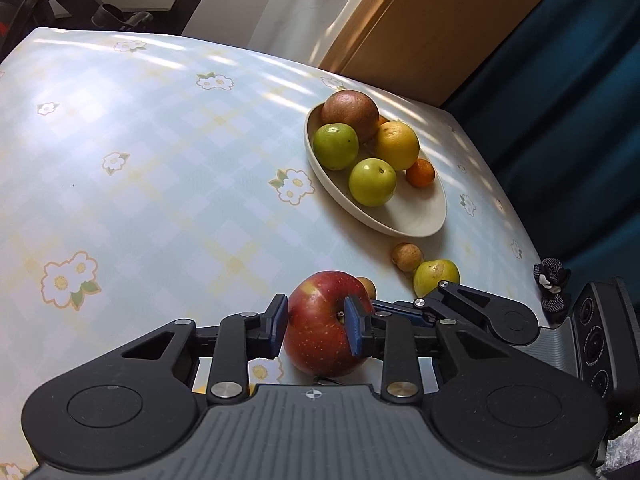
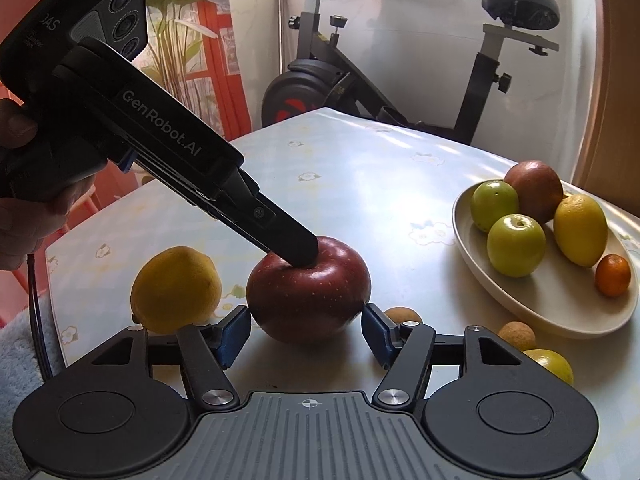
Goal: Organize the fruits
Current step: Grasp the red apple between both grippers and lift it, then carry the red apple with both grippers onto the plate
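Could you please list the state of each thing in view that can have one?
Red apple: on the table, gripped.
Left gripper: shut on the red apple.
Right gripper: open, pads just off the apple's sides.
Oval dish: upright, holding five visible fruits.
Lemon: loose on the table.
Green fruit: loose beside the dish.

The left gripper's fingers point(image 2: 296, 248) hide the top of the apple point(image 2: 308, 296). The apple hides most of one small brown fruit point(image 1: 367, 286). A green fruit point(image 2: 554, 364) sits half behind the right gripper. A small orange fruit point(image 1: 383, 121) in the bowl point(image 1: 420, 216) peeks from behind bigger fruits.
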The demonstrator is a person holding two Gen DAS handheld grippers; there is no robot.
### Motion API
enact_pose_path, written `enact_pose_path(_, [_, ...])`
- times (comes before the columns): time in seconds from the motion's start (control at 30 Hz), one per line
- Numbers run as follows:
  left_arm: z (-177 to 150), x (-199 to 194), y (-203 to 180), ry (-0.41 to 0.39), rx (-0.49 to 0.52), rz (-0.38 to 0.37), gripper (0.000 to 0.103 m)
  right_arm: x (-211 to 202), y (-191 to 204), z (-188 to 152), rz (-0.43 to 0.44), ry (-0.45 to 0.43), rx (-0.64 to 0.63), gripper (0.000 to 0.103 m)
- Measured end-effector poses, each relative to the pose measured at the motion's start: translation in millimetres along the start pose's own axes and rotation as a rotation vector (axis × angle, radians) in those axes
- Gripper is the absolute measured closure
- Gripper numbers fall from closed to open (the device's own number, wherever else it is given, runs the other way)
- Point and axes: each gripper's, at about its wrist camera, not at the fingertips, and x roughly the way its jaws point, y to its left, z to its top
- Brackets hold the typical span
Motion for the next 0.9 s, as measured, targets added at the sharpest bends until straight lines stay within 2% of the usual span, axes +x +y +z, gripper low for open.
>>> enact_pose_path(0.17, [-0.4, 3.3, 10.5, -0.008, -0.059, -0.035, 0.07, 2.9, -3.5, -0.3, 0.01, -0.008, 0.031, 0.043])
enact_pose_path(0.37, [0.3, 3.7, 3.8, -0.005, -0.046, -0.012, 0.07, 3.3, -5.2, -1.5, 0.011, -0.016, 0.053, 0.044])
enact_pose_path(0.53, [1.1, -1.4, -13.5, -0.02, 0.004, 0.026, 0.07, -6.4, -10.0, -2.8, 0.027, -0.043, 0.06, 0.044])
enact_pose_path(0.7, [9.9, -10.0, -27.9, -0.046, 0.012, 0.017, 0.07, -26.0, -17.6, 6.3, 0.02, -0.079, 0.036, 0.044])
enact_pose_path(0.9, [35.0, -11.8, -61.9, -0.086, 0.061, 0.01, 0.07, -52.0, -43.9, 20.9, -0.009, -0.136, 0.025, 0.044])
